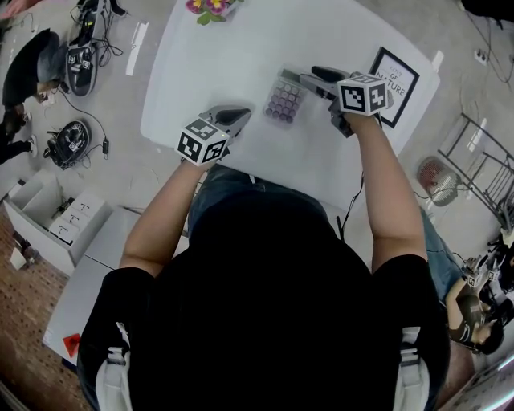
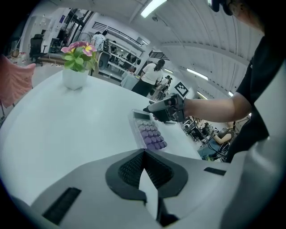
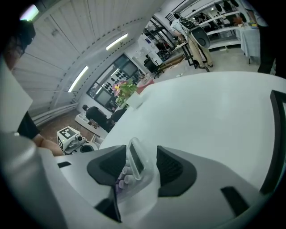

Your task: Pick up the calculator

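The calculator (image 1: 284,101), clear-cased with purple keys, lies flat on the white table (image 1: 209,64). My right gripper (image 1: 304,79) reaches it from the right, and its jaws stand wide at the display end. In the right gripper view the calculator (image 3: 135,157) sits between the open jaws of that gripper (image 3: 139,166), with a gap to the right pad. My left gripper (image 1: 241,115) hovers near the table's front edge, left of the calculator, shut and empty. From the left gripper view (image 2: 144,154) the calculator (image 2: 150,132) lies ahead with the right gripper (image 2: 161,108) at its far end.
A white pot of pink flowers (image 1: 210,6) stands at the table's far edge. A black-framed print (image 1: 395,80) lies right of my right hand. A cable (image 1: 350,210) hangs off the near edge. People, racks and gear fill the room around.
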Tool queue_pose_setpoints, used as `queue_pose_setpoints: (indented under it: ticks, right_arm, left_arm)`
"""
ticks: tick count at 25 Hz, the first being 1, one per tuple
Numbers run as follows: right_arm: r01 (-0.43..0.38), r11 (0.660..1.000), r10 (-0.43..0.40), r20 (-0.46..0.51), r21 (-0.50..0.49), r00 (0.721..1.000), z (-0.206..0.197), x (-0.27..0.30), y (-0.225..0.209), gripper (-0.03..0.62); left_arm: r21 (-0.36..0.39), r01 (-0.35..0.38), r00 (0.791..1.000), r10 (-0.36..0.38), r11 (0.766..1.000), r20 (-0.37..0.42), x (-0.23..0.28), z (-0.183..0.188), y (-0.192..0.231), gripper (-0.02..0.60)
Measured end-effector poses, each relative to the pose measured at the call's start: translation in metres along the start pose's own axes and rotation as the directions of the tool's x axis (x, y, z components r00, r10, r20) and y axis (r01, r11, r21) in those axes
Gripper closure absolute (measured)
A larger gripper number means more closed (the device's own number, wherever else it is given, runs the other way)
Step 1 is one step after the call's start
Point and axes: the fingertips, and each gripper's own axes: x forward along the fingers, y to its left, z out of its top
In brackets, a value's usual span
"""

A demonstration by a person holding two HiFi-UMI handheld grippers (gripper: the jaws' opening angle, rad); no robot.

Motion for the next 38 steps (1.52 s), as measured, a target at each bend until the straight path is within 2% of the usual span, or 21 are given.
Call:
queue_pose_setpoints:
  ticks: [9, 17, 21, 26, 38]
  right_arm:
    - [-0.043, 0.999, 0.044, -0.05, 0.027, 0.998, -0.01, 0.012, 0.002, 0.368]
    - [-0.031, 0.997, 0.035, -0.066, 0.068, 0.997, -0.01, 0.012, -0.002, 0.401]
    - [-0.045, 0.99, 0.053, -0.058, 0.134, 0.997, -0.012, 0.01, -0.003, 0.415]
    - [-0.114, 0.972, 0.135, -0.087, 0.207, 0.987, -0.021, 0.018, 0.009, 0.435]
    - [-0.162, 0.935, 0.158, 0.038, 0.314, 0.987, -0.013, 0.014, 0.015, 0.485]
  left_arm:
    - [0.014, 0.028, 0.995, -0.027, 0.999, -0.093, 0.031, -0.017, -0.007, 0.563]
    - [0.013, 0.027, 0.98, -0.024, 1.0, -0.2, 0.049, -0.033, -0.012, 0.563]
    - [0.011, 0.031, 0.977, -0.028, 0.999, -0.212, 0.052, -0.033, -0.014, 0.563]
    - [0.003, 0.035, 0.978, -0.033, 0.999, -0.208, 0.054, -0.03, -0.013, 0.563]
    - [0.0, 0.042, 0.977, -0.041, 0.999, -0.208, 0.052, -0.031, -0.014, 0.563]
